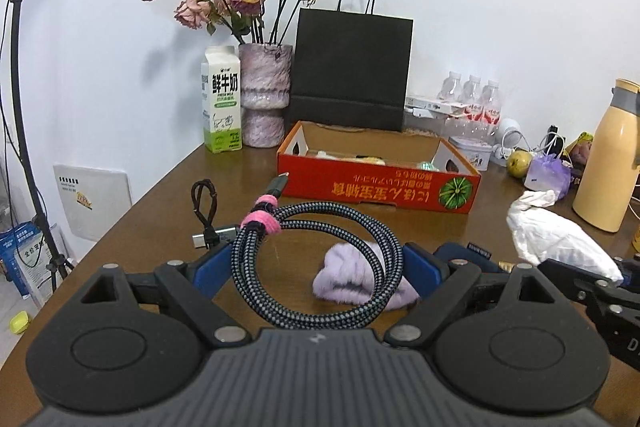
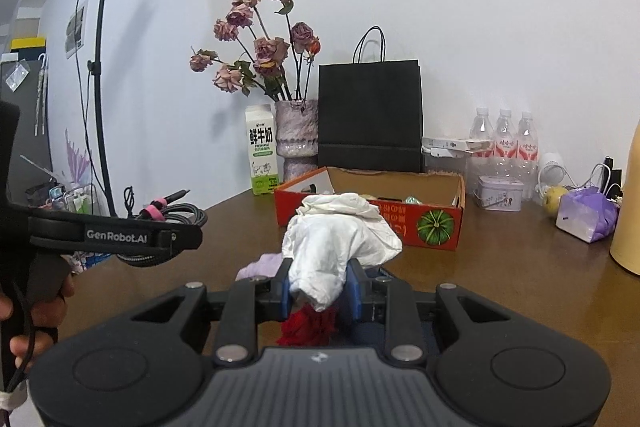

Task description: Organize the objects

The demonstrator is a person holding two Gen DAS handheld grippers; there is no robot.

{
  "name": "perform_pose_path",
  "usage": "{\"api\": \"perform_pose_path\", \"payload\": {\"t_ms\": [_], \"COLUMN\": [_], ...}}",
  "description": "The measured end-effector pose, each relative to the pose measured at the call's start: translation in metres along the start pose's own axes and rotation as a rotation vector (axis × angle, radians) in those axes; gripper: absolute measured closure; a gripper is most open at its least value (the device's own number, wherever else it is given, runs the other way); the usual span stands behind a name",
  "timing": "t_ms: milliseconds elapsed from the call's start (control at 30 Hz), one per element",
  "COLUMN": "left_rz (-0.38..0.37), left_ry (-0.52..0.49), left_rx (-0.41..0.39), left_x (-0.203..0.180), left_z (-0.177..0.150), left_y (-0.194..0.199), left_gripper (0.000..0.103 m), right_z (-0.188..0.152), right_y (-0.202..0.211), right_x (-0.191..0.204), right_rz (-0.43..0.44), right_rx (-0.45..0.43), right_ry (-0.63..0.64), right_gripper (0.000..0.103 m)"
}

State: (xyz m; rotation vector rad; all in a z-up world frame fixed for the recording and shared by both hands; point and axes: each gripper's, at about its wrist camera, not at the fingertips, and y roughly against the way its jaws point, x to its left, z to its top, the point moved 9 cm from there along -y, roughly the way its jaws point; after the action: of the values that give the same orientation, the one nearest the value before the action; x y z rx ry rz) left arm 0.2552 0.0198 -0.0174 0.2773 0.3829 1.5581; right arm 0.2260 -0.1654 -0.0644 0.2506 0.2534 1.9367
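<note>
My left gripper is shut on a coiled braided cable bound with pink straps, held above the brown table. The cable also shows in the right wrist view. My right gripper is shut on a crumpled white cloth, seen too in the left wrist view. A red cardboard box with a pumpkin print lies open ahead, also in the right wrist view. A lilac fuzzy item lies on the table under the cable. A red fuzzy item lies below my right gripper.
A milk carton, a vase of dried roses and a black paper bag stand at the back. Water bottles, a tin, a pear and a purple bag sit right. A yellow flask stands far right. A small black adapter cable lies left.
</note>
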Motion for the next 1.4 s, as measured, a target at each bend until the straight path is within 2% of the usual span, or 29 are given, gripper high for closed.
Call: {"api": "perform_pose_path", "payload": {"t_ms": [467, 967, 1400], "left_rz": [-0.029, -0.011, -0.007], "left_ry": [0.012, 0.051, 0.092], "left_rx": [-0.047, -0.088, -0.093], "left_x": [-0.014, -0.022, -0.03], "left_z": [0.052, 0.113, 0.147], "left_y": [-0.049, -0.114, -0.175], "left_gripper": [0.012, 0.012, 0.012], "right_z": [0.041, 0.096, 0.116], "right_y": [-0.062, -0.138, -0.199], "right_x": [-0.02, -0.04, -0.074], "right_rz": [-0.011, -0.034, -0.046], "right_rx": [-0.025, -0.057, -0.033], "right_ry": [-0.017, -0.005, -0.011], "right_gripper": [0.078, 0.078, 0.078]}}
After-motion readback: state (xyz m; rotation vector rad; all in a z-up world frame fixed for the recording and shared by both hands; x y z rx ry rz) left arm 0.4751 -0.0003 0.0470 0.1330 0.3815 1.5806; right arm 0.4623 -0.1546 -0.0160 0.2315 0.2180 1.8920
